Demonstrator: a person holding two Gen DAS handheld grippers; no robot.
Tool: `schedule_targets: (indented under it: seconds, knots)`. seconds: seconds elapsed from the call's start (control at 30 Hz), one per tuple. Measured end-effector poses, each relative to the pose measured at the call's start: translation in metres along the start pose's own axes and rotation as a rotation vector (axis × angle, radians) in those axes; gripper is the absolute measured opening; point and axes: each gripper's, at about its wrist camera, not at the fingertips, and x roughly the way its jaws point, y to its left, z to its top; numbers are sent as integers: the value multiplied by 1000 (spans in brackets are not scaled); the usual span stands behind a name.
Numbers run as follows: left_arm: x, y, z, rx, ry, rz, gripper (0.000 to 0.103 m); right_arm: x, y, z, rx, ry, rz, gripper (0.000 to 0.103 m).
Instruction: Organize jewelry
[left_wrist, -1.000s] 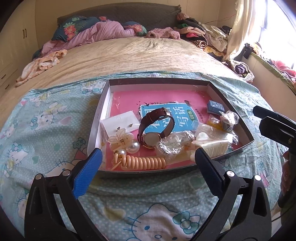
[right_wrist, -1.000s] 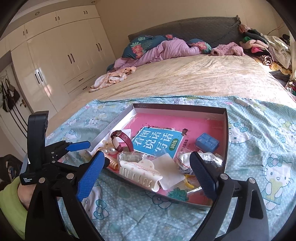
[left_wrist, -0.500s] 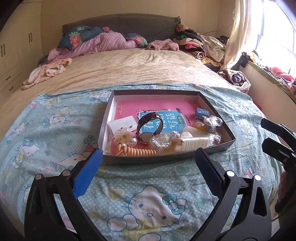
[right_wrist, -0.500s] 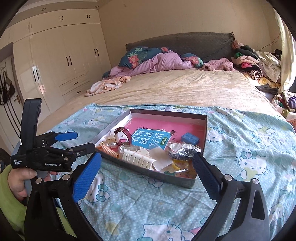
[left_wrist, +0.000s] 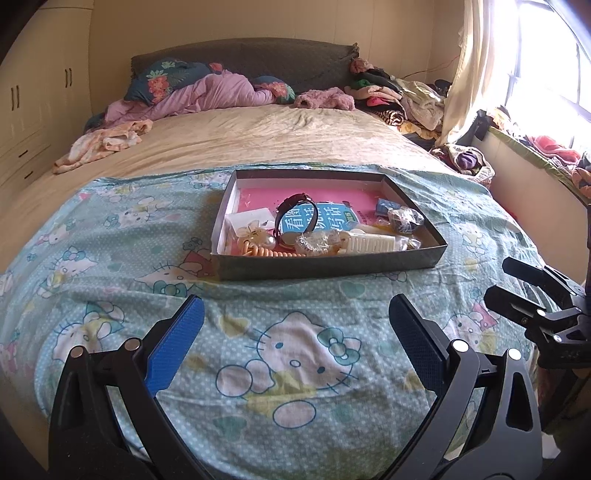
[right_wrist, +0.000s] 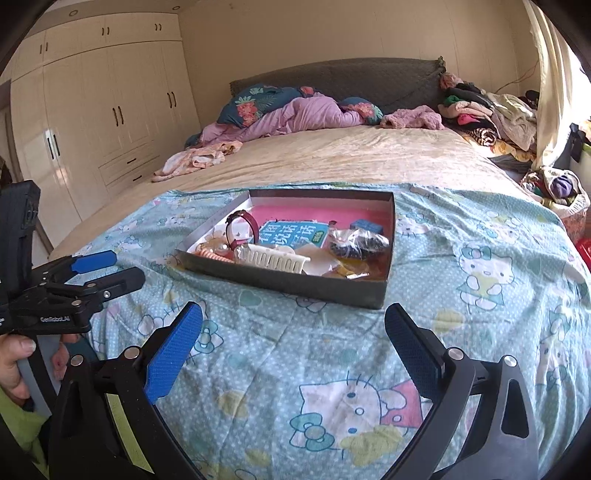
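While both tools hang over the near end of the bed (left_wrist: 280, 136), the blue Hello Kitty sheet (left_wrist: 295, 350) fills the space beneath and ahead of them. Ahead of the left hand-held gripper (left_wrist: 295, 321), well apart from its tips, sits the shallow grey box (left_wrist: 332, 266) on that sheet; from the right hand-held gripper (right_wrist: 293, 325) the same box lies ahead and slightly to the left. Both grippers stand wide apart at the fingers, blue pads facing inward, with nothing between them. The left tool also shows at the left edge of the right wrist view, where small white lettering on its black body reads roughly "GenRobot.AI".

Inside the box, a pink liner carries a blue booklet (left_wrist: 325, 218) printed with large white Chinese characters and a small yellow-green tag too small to read. On the booklet's left part stands a dark-strapped watch (left_wrist: 295, 218), its band looped upright. Toward the grippers from it lies a cream hair claw clip (left_wrist: 371, 243), teeth toward the near wall. Left of that sits a crinkled clear packet (left_wrist: 314, 242), then an orange spiral hair tie (left_wrist: 271, 253) against the near wall, with a pearl flower piece (left_wrist: 255, 236) just behind it. On the right side rest a dark item in clear plastic (left_wrist: 404, 219) and a small blue box (left_wrist: 386, 206).
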Motion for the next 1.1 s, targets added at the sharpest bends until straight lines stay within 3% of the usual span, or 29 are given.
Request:
schedule_targets:
  seconds: [0.33,1.1]
  knots:
    - [-11,-4,-14,-7,-18,-16,94,-9,14,-21,-24,13,-8,98]
    - [-21,-2,-16,-26,-16,-3,94,-17,21,-24,-34,20,11,98]
